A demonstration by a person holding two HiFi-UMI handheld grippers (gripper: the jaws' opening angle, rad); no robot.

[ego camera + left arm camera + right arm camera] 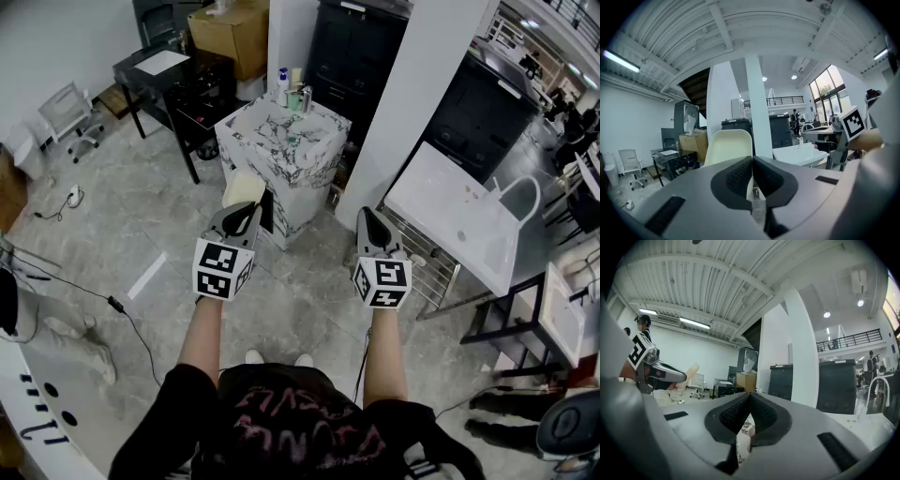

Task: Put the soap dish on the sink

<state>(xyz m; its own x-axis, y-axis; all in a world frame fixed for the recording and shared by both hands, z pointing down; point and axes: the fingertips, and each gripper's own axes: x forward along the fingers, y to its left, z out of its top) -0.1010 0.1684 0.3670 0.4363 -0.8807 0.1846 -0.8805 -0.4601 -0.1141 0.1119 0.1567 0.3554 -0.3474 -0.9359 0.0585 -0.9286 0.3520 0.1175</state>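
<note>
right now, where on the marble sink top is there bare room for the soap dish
The marble sink top looks bare along its near and left edges, the side closest to the soap dish held in the left gripper. Its far corner is crowded with bottles, and a small green item sits mid-top, too small to identify.

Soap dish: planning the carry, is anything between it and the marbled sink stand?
Nothing visible. The soap dish, clamped in the left tool, hangs before a corner of the marbled sink stand; bottles stand at its far edge.
</note>
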